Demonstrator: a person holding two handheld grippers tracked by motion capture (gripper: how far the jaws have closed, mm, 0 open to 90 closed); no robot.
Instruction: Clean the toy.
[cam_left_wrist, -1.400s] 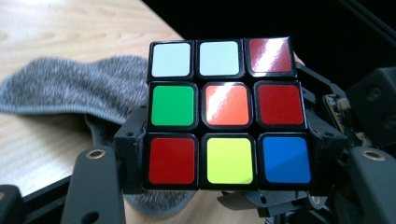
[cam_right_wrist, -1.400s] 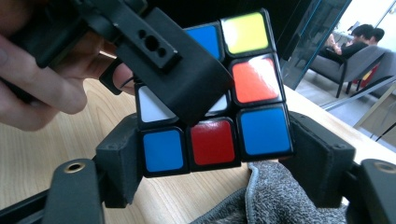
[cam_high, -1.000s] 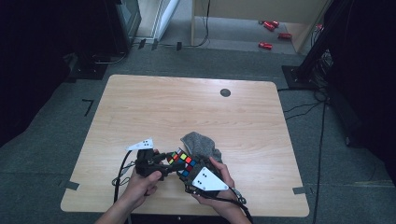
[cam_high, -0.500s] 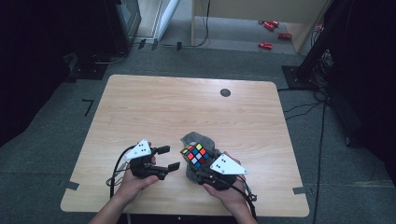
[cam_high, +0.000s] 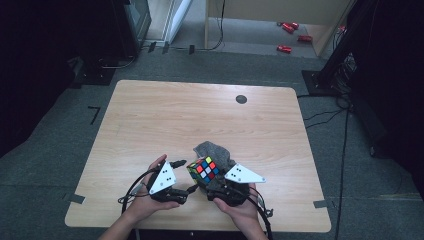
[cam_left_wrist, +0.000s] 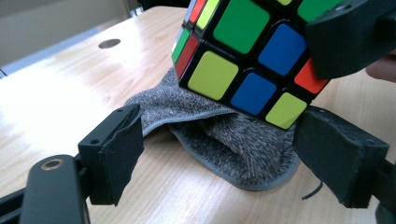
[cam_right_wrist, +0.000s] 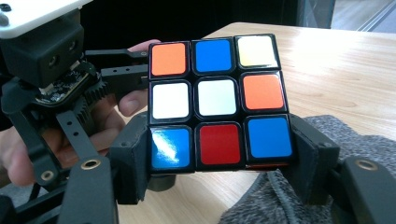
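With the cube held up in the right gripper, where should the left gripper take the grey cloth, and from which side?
Take the grey cloth at its near hemmed edge, coming in low along the table from the left. That edge curls up clear of the wood, so one jaw could likely slip under. The left gripper is open and already faces it. The cube hangs just above in the right gripper, so stay low.

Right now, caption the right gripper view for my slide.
Right tool clamps a scrambled puzzle cube above a grey cloth.
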